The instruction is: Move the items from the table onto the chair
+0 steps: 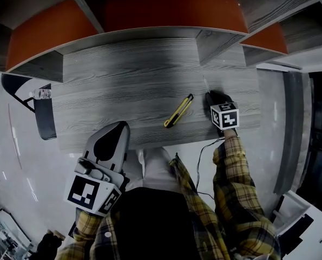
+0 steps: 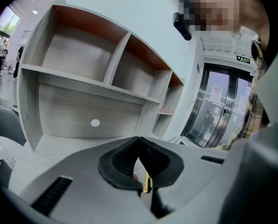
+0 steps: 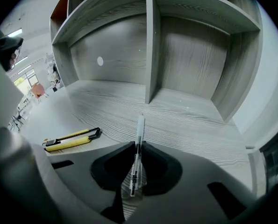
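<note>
Grey wood-grain laminate covers the table point(image 1: 139, 80), backed at twelve o'clock by a grey cubby shelf with orange rear panels point(image 1: 171, 7). My right claw point(image 1: 214, 97) points steeply down over the table's three o'clock side. Its jaws are clamped on a slim clear-barrelled pen point(image 3: 139, 125), whose far end pokes past the pads toward the shelf. At that claw's nine o'clock, near it, a yellow-and-black utility knife point(image 1: 178, 111) lies flat on the tabletop, apart from both claws. My left claw point(image 1: 119, 128) hangs over the table's six o'clock edge, jaws together with nothing between them. Glossy pale floor point(image 1: 20, 161) surrounds the table. What looks like a dark chair seat point(image 1: 44, 121) stands at nine o'clock, just off the table's end. A steel-framed glass door point(image 2: 218, 113) shows in the left gripper view.
</note>
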